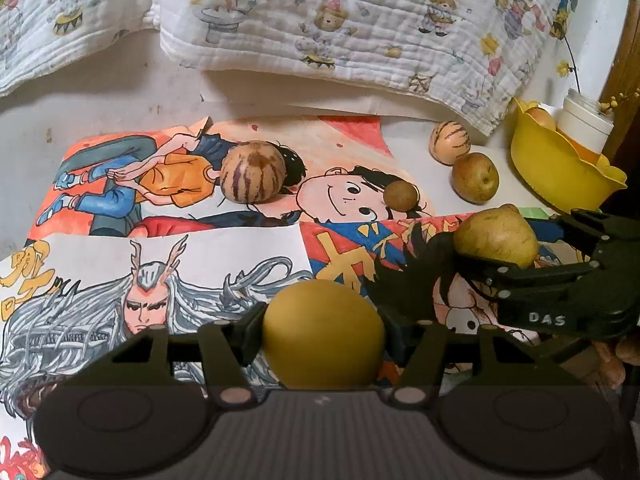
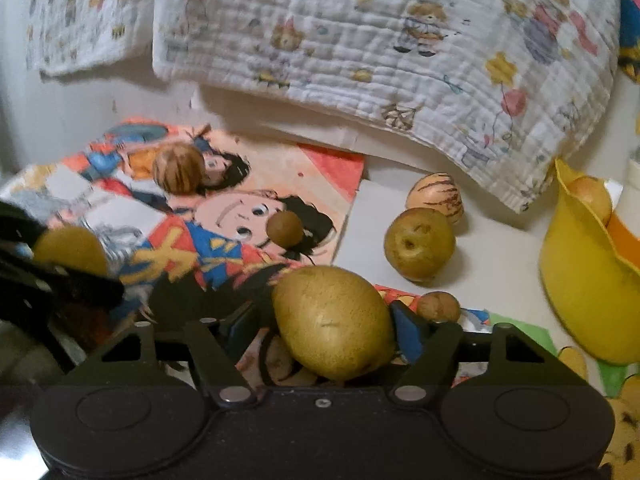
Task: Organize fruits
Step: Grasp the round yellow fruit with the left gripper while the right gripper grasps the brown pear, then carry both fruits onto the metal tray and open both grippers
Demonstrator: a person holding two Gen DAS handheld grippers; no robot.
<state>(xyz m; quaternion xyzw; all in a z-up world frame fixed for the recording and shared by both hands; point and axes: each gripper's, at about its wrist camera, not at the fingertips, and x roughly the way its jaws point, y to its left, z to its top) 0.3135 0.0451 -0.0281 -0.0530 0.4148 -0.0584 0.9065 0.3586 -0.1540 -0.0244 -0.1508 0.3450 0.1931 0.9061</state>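
Note:
My left gripper (image 1: 322,332) is shut on a round yellow-green pear (image 1: 323,334) above the drawings. My right gripper (image 2: 334,326) is shut on a brownish-yellow pear (image 2: 334,326); it also shows in the left wrist view (image 1: 496,236). Loose on the table lie a striped melon (image 1: 253,172), a small brown kiwi (image 1: 400,196), a second striped melon (image 1: 449,142) and a brown pear (image 1: 475,177). Another small kiwi (image 2: 438,307) lies beside my right finger. A yellow bowl (image 1: 560,168) at the right holds a fruit (image 1: 542,118).
Coloured cartoon drawings (image 1: 160,248) cover the white table. A printed quilt (image 1: 340,20) hangs over the back. A white jar (image 1: 586,118) stands behind the bowl, against a wooden edge at the far right.

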